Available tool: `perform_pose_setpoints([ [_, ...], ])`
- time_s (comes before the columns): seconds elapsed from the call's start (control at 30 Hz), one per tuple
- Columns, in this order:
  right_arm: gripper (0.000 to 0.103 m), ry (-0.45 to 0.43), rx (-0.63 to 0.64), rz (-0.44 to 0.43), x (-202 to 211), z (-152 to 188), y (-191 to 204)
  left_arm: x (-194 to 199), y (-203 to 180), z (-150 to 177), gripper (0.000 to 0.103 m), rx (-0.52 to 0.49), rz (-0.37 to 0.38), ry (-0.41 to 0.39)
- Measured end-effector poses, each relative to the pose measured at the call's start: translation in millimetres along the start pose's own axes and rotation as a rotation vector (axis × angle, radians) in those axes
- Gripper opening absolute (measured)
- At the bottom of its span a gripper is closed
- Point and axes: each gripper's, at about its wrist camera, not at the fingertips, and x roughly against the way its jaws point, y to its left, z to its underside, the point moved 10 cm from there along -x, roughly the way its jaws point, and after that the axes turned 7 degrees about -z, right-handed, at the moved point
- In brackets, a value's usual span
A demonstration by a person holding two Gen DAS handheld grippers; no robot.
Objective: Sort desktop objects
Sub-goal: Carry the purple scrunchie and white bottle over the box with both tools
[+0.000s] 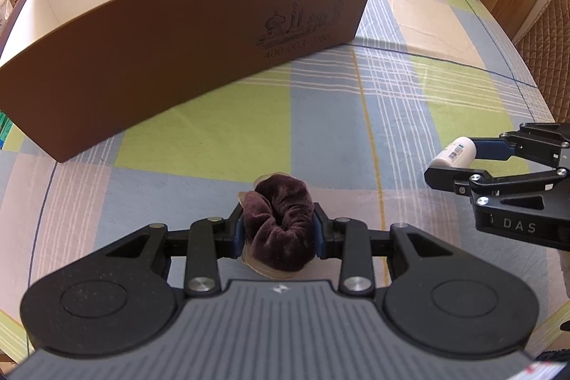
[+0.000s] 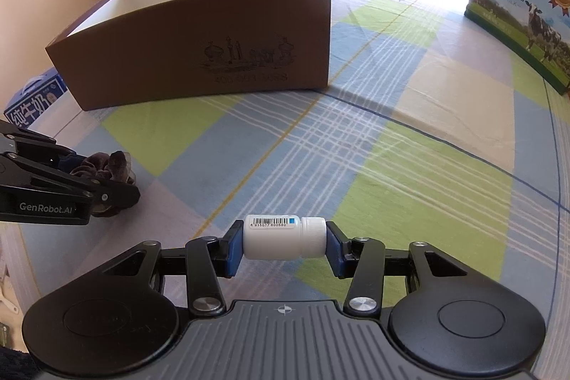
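My left hand-held gripper (image 1: 279,230) clenches the velvet scrunchie (image 1: 281,219) low over the table (image 1: 213,138); my right hand-held gripper (image 2: 284,243) clamps the white bottle (image 2: 281,237) end to end. Both picks look done. Next, I judge, carry both into the brown box (image 2: 199,56).

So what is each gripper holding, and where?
Left gripper: velvet scrunchie, squeezed at its sides. Right gripper: white bottle, clamped end to end, base and cap.
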Motion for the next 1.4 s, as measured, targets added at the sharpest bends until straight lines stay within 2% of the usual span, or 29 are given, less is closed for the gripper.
perform_pose_setpoints([
  [0.27,0.044,-0.019,0.009,-0.051,-1,-16,20,13,13,-10,0.030,0.012,0.002,-0.030],
  [0.63,0.044,-0.086,0.029,-0.122,5,-67,47,41,39,-44,0.030,0.017,0.013,-0.113],
  [0.9,0.044,-0.179,0.057,-0.158,18,-126,63,63,58,-88,0.030,0.009,0.027,-0.208],
  [1.1,0.044,-0.241,0.066,-0.146,18,-176,58,66,79,-130,0.030,-0.024,0.017,-0.270],
  [1.4,0.044,-0.206,0.075,-0.121,-28,-230,52,24,110,-193,0.031,-0.072,0.007,-0.237],
])
